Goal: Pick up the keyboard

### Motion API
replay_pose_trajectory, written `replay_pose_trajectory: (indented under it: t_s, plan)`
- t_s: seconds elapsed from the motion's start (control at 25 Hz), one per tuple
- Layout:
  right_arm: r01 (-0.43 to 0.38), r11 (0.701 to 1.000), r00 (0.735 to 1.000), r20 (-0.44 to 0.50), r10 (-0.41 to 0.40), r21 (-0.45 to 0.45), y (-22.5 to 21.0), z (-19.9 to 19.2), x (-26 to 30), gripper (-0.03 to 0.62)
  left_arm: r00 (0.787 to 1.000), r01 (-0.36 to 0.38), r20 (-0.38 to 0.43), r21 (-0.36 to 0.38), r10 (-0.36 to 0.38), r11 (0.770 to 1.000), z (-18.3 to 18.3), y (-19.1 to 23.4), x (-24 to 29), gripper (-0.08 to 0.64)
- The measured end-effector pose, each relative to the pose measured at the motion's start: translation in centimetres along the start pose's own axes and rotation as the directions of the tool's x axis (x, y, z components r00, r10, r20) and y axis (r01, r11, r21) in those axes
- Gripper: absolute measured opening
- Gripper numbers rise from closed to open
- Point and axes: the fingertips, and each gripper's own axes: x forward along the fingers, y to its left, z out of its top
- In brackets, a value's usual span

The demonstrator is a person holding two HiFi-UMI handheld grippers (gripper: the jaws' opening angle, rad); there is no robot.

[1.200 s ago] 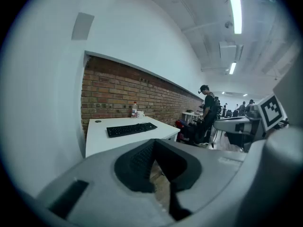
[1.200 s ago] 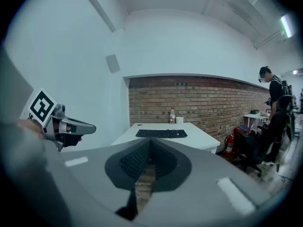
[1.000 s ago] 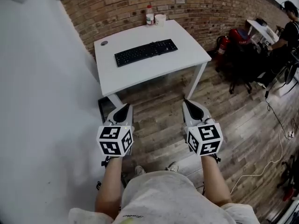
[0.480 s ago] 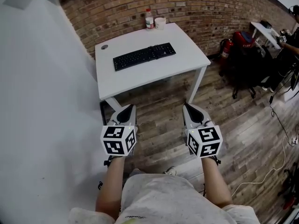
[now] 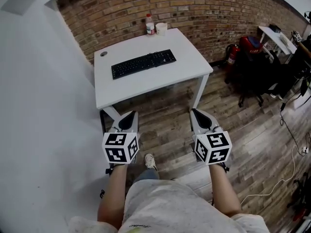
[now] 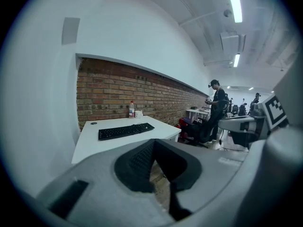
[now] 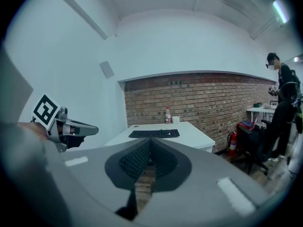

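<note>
A black keyboard (image 5: 143, 63) lies across the middle of a white table (image 5: 184, 72) that stands against a brick wall; it also shows in the left gripper view (image 6: 126, 131) and the right gripper view (image 7: 154, 133). My left gripper (image 5: 130, 114) and right gripper (image 5: 194, 112) are held side by side over the wooden floor, short of the table's near edge. Both point toward the table, jaws shut and empty. Neither touches the keyboard.
A bottle (image 5: 150, 24) and a white cup (image 5: 161, 28) stand at the table's far edge. A small dark disc (image 5: 103, 54) lies at its far left corner. A white wall runs along the left. Chairs, a fire extinguisher (image 5: 232, 54) and a person (image 7: 281, 103) are at the right.
The table and keyboard sit lower and more to the left in the head view. Both grippers stay shut and level with each other. A shoe now shows between my arms.
</note>
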Motion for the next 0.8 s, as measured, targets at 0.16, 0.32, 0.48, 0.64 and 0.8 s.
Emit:
replay_pose_trajectory:
  t_s: [0.16,0.32,0.48,0.64,0.8]
  plan:
    - [0.001,1.0,1.0,-0.002,-0.001,0.001,-1.1,0.2,1.1,0.011,1.0,0.002,-0.005,0.003,-0.002,1.0,0.2,0.2,1.6,-0.014]
    - [0.0,1.0,1.0,-0.015,0.0,-0.012,-2.1,0.3,3.8,0.011,1.0,0.003,-0.007,-0.005,-0.004,1.0,0.6,1.5,4.3,-0.014]
    - [0.003,1.0,1.0,-0.026,-0.004,-0.018,-2.9,0.6,7.5,0.011,1.0,0.016,-0.013,-0.009,-0.017,1.0,1.2,3.6,7.8,-0.014]
    - [-0.002,1.0,0.999,-0.055,0.002,-0.009,-3.5,1.2,12.2,0.011,0.999,0.031,-0.024,-0.016,-0.031,0.999,2.5,6.5,11.6,-0.014]
    - [0.006,1.0,0.997,-0.078,-0.006,-0.005,-4.0,2.2,16.8,0.011,0.998,0.043,-0.043,-0.021,-0.044,0.999,3.9,9.7,15.2,-0.014]
